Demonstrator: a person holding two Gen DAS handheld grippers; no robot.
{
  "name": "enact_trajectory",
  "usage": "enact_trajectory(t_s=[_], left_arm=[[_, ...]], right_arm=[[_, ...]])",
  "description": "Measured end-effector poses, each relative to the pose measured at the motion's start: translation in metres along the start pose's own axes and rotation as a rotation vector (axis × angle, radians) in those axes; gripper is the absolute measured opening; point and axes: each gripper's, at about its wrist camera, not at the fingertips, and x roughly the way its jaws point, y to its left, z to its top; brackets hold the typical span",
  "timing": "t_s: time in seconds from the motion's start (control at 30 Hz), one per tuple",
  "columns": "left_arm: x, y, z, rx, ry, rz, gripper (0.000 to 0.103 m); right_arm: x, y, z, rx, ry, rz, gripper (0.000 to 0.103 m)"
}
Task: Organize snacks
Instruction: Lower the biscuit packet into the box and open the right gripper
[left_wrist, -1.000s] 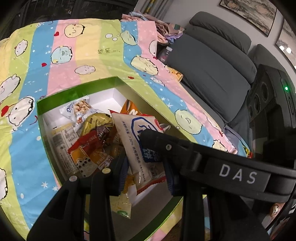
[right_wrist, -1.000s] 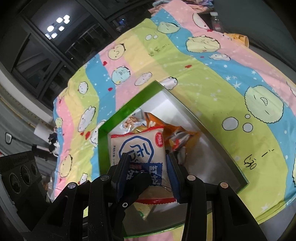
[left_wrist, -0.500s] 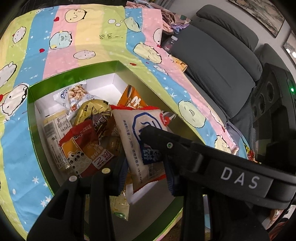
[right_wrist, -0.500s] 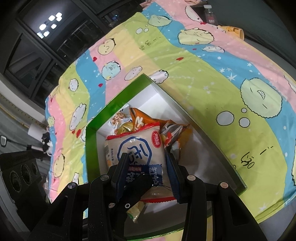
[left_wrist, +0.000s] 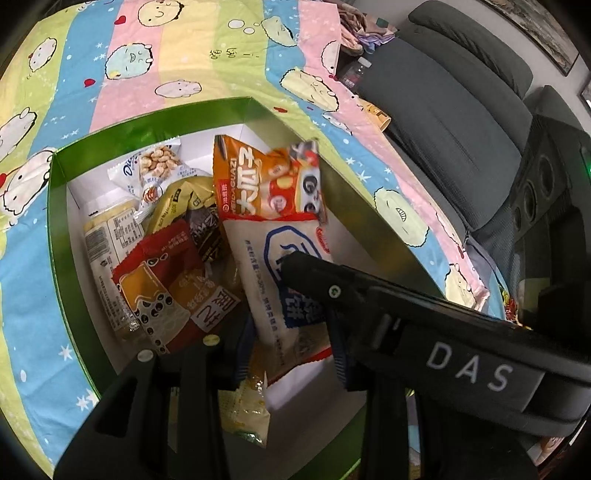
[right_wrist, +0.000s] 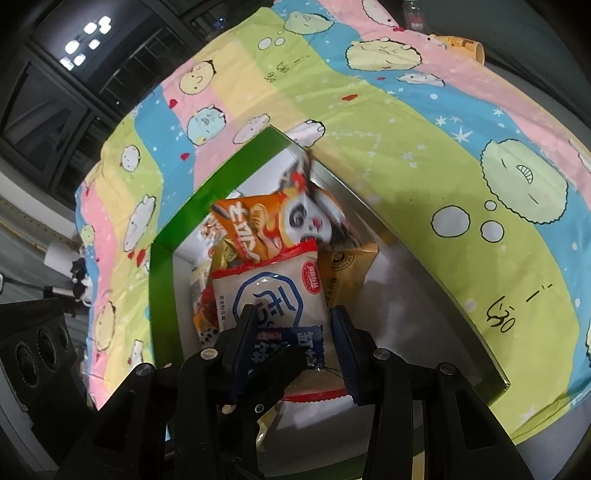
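The right gripper (right_wrist: 291, 339) stands spread around the white-and-blue snack packet (right_wrist: 273, 299), its pads beside the packet's edges; whether they pinch it I cannot tell. The left gripper (left_wrist: 288, 350) hangs open over the same packet (left_wrist: 273, 280). Beyond, an orange sunflower-seed bag (left_wrist: 258, 184) leans in the green box (left_wrist: 55, 229), on the cartoon blanket (right_wrist: 424, 110).

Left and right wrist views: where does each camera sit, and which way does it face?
Left wrist: on the left gripper, looking down into the green box; its own fingers and the other gripper's arm show.
Right wrist: on the right gripper, looking down into the box from the other side; its fingers flank the white packet.
Shared: box, white packet, orange packet, striped cloth.
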Motion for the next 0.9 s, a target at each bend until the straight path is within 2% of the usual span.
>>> enact_trajectory(t_s=[0.33, 0.9], left_arm=[[0.011, 0.007, -0.001, -0.034, 0.051, -0.002, 0.034], [0.021, 0.005, 0.003, -0.035, 0.098, 0.028, 0.037]], right_arm=[[0.012, 0.004, 0.001, -0.02, 0.023, -0.058, 0.044], [0.018, 0.006, 0.0, -0.033, 0.03, -0.088, 0.044]])
